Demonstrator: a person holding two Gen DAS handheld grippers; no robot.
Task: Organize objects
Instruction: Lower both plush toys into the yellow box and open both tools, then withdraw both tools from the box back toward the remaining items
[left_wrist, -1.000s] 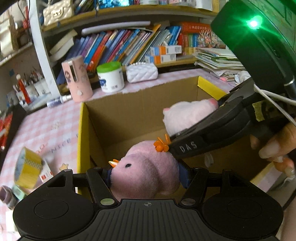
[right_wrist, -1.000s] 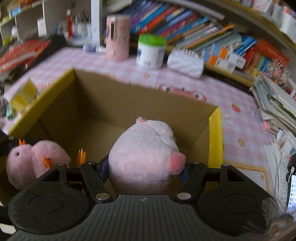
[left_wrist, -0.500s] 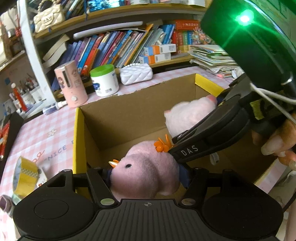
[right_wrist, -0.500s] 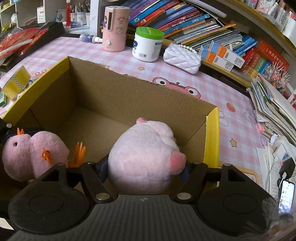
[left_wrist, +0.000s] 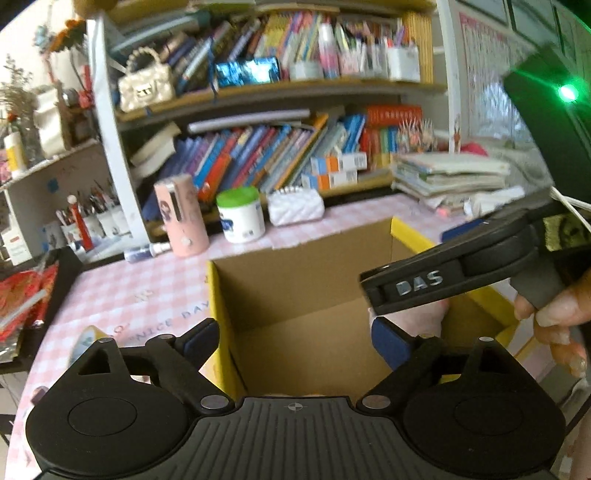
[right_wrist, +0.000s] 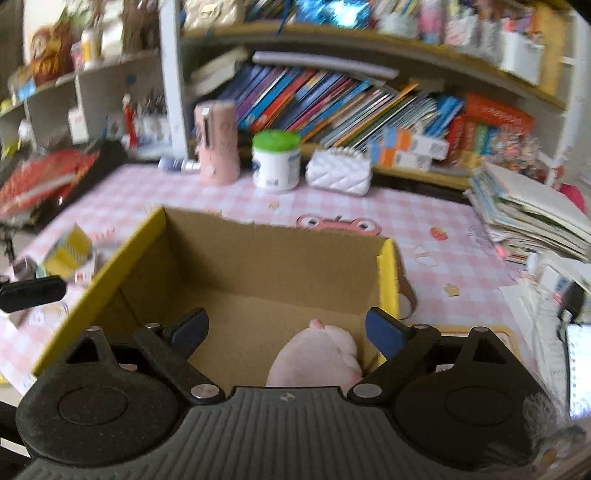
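1. We are holding the left gripper (left_wrist: 293, 341) above the near edge of the cardboard box (left_wrist: 306, 273); its jaws are opening, and nothing is lying between them.
2. We are holding the right gripper (right_wrist: 286, 332) over the same box (right_wrist: 258, 251), toward its right-hand side; its jaws are also opening, and the pads are touching nothing.
3. The pink plush toy (right_wrist: 317, 360) is resting on the box floor, below and just ahead of the right gripper, between its two jaws in the view but clear of both pads. Its long axis is running roughly away from the camera, toward the far wall.
4. In the left wrist view, only a pale pink patch of that toy (left_wrist: 417, 314) is showing, low on the right, under the body of the right gripper (left_wrist: 436, 284). Whether a second toy is lying under the left gripper we cannot tell; its body is hiding the near floor.
5. Both grippers are pointing forward and downward into the box, side by side, the right one nearer to the visible toy.
6. Other things are standing well apart on the pink checked tabletop (right_wrist: 369, 210): a pink cylinder (right_wrist: 218, 142), a green-lidded jar (right_wrist: 276, 160) and a white quilted purse (right_wrist: 340, 170), in a row behind the box.
7. We are judging the drop finished; any coming move is turning on lifting clear of the box walls.
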